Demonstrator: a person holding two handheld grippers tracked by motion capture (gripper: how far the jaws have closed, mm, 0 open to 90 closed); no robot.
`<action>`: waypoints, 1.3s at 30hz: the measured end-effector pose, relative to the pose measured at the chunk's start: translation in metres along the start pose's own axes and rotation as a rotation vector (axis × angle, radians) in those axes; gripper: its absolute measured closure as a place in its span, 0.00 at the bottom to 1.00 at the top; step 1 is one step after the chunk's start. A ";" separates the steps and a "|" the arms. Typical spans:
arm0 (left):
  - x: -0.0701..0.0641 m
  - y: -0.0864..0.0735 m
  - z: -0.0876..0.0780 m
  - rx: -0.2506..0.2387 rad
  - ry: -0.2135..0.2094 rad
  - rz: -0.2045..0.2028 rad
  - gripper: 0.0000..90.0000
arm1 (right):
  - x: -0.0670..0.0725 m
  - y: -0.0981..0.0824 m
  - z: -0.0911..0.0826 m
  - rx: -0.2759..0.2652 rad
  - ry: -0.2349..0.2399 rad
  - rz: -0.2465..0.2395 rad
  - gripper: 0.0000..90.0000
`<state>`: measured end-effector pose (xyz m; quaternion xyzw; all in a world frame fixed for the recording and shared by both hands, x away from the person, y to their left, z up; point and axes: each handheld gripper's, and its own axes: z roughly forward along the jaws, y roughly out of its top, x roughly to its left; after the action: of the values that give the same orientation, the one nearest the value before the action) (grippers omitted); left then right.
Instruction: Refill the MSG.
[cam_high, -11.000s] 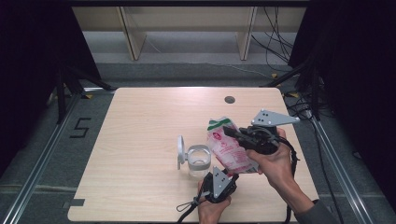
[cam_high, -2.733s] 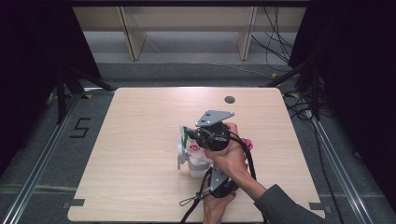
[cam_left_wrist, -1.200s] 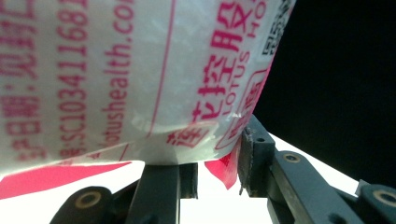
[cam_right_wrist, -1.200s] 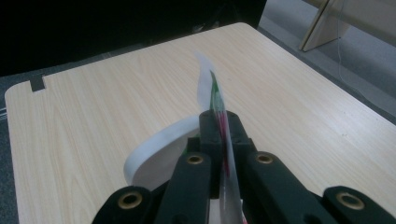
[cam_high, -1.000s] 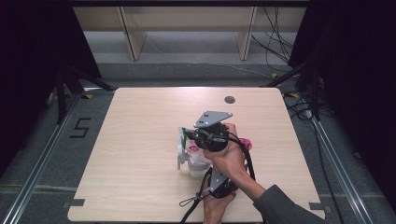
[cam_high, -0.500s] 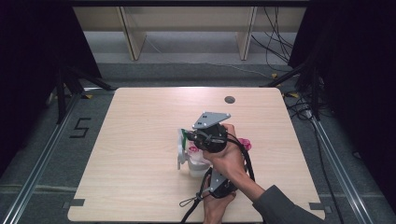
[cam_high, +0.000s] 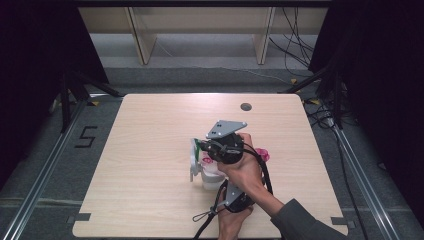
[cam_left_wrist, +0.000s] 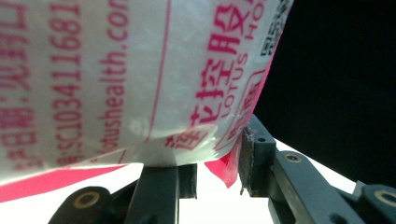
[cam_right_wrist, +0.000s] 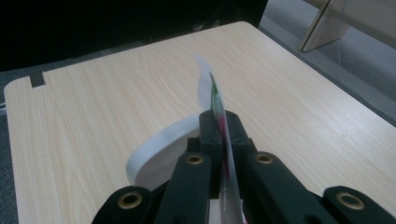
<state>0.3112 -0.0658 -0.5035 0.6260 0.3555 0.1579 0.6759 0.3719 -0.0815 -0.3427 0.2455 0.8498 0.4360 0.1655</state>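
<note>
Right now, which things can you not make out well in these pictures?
- Container, high view: the right gripper and hand cover most of it; contents unseen.
- Bag, left gripper view: cut by the frame edges, print partly blurred.
- Left gripper, high view: jaws hidden under the right forearm.

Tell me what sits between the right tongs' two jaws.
The thin top edge of the plastic bag, pinched flat in the right tongs; the right gripper view shows it.
</note>
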 end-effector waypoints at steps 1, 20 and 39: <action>0.000 0.000 0.000 0.002 -0.002 0.001 0.79 | -0.002 0.000 0.000 -0.006 0.003 -0.020 1.00; 0.003 0.000 -0.001 -0.003 0.003 -0.003 0.79 | 0.000 0.002 0.005 0.002 0.003 -0.023 1.00; 0.002 0.000 -0.001 -0.004 0.001 -0.005 0.79 | -0.001 0.002 0.007 0.007 -0.001 -0.039 1.00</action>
<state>0.3123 -0.0638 -0.5039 0.6238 0.3571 0.1573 0.6773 0.3763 -0.0767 -0.3448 0.2295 0.8560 0.4295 0.1735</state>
